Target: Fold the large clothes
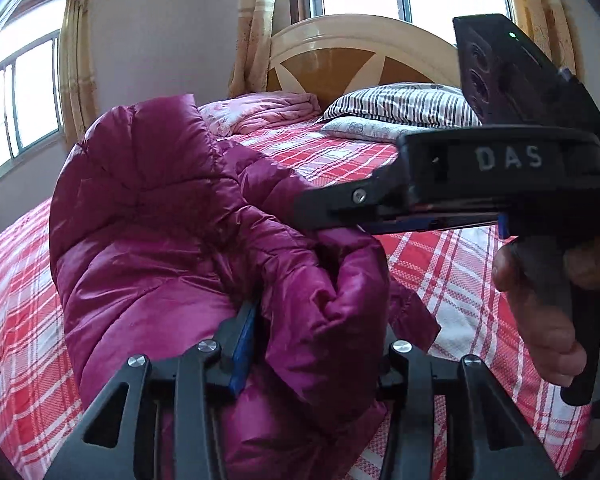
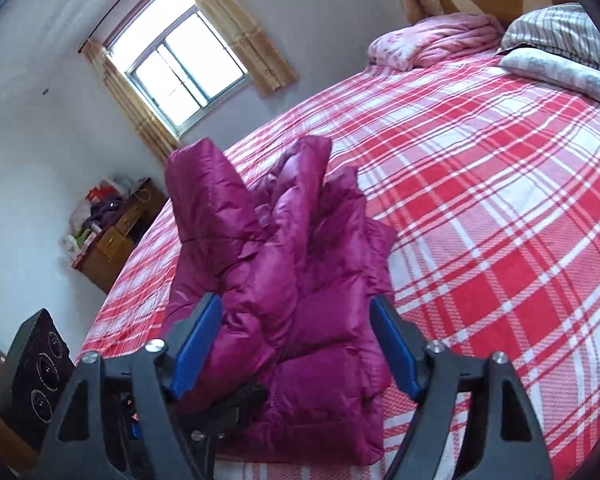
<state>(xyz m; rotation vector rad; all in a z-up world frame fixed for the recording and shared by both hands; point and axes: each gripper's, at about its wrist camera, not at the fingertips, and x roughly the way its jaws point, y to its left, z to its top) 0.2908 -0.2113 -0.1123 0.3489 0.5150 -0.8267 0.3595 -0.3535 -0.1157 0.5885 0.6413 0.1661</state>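
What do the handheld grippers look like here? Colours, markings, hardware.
Both are black plastic two-finger units with blue pads and silver pivot bolts. The right gripper, seen from the left wrist, has raised "DAS" lettering on its body, a black camera block with a green light on top, and a pistol-style handle. The left gripper has the same black linkage arms.

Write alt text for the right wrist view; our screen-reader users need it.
A magenta puffer jacket lies bunched on a red plaid bed, between the right gripper's open blue pads. A curtained window and a cluttered cabinet stand behind; pillows sit at the bed's head.
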